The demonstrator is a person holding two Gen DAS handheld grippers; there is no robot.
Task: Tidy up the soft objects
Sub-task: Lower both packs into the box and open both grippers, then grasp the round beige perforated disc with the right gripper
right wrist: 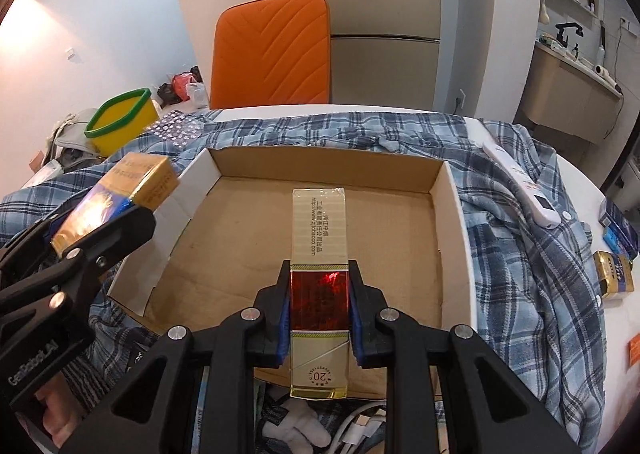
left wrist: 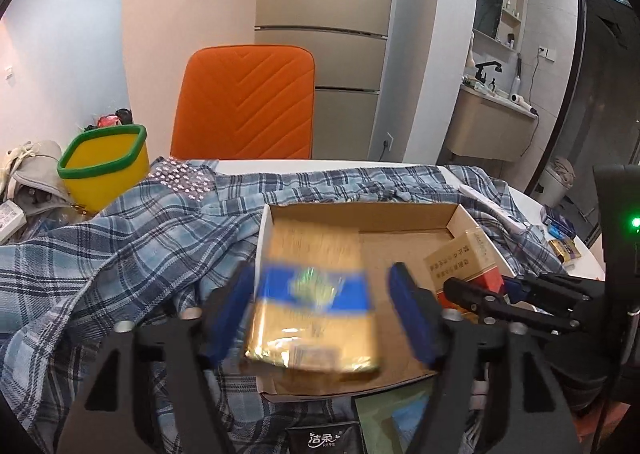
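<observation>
A gold and blue pack (left wrist: 312, 338), blurred, sits between the blue pads of my left gripper (left wrist: 322, 270) over the left part of an open cardboard box (left wrist: 360, 210). The jaws stand open, with a clear gap to the right pad (left wrist: 412, 310). My right gripper (right wrist: 319, 266) is shut on a gold and red pack (right wrist: 319, 222), held lengthwise just above the floor of the box (right wrist: 320, 158). In the right wrist view the left gripper (right wrist: 88, 222) and its pack (right wrist: 116, 206) show at the box's left wall. The left wrist view shows the right gripper (left wrist: 480, 286) with its pack (left wrist: 460, 258).
The box lies on a blue plaid shirt (right wrist: 520, 254) spread over a white table. A yellow bin with a green rim (left wrist: 104, 170) stands far left and an orange chair (left wrist: 244, 102) stands behind. A white remote (right wrist: 520, 182) and small packs (right wrist: 614, 270) lie to the right.
</observation>
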